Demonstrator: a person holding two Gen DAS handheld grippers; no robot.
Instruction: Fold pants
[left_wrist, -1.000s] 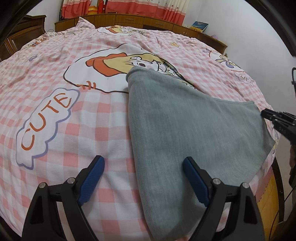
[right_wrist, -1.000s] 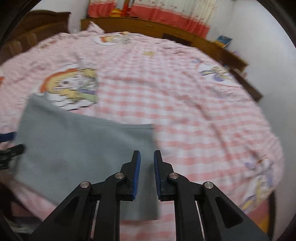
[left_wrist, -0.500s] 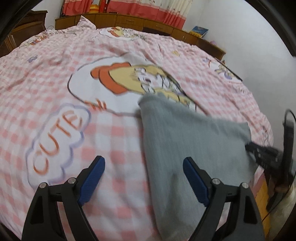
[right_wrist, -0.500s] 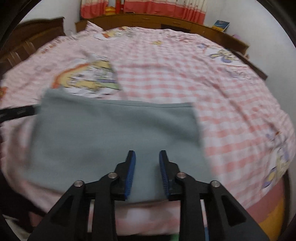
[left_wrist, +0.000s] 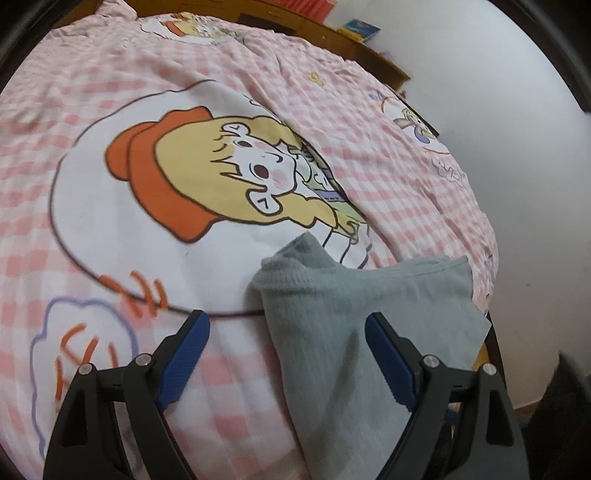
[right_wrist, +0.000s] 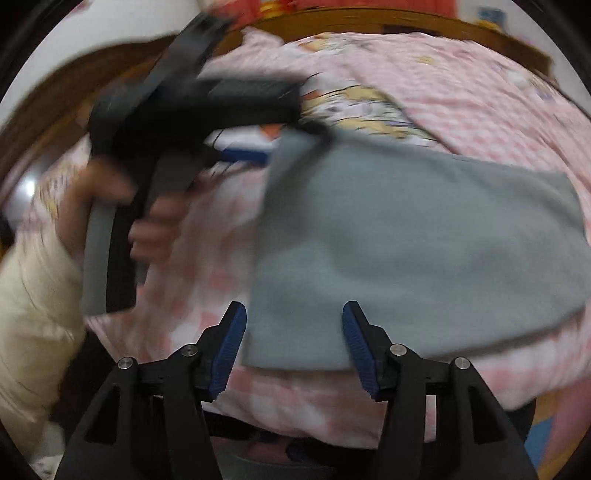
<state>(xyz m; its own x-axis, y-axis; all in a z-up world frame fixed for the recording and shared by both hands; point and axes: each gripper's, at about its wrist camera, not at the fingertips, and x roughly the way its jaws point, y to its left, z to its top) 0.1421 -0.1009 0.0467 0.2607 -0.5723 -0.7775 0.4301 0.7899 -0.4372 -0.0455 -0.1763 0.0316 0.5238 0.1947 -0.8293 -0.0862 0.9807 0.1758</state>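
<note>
The grey pants (left_wrist: 354, 321) lie folded flat on the pink checked bedspread (left_wrist: 92, 92) near the bed's front edge. My left gripper (left_wrist: 286, 332) is open and empty, its jaws wide apart over the pants' left edge. In the right wrist view the pants (right_wrist: 424, 240) spread out ahead, blurred. My right gripper (right_wrist: 293, 326) is open and empty over the pants' near left corner. The left gripper's body and the hand holding it (right_wrist: 177, 122) show at the upper left of that view, beside the pants' far left corner.
A large cartoon girl print (left_wrist: 221, 173) covers the bedspread behind the pants. A wooden headboard and shelf (left_wrist: 369, 48) run along the far side, with a white wall on the right. The bed's edge drops off just right of the pants (left_wrist: 487, 332).
My right gripper has opened from nearly shut to wide and swung left over the pants' near corner. My left gripper has moved forward and lower over the pants' left edge.
</note>
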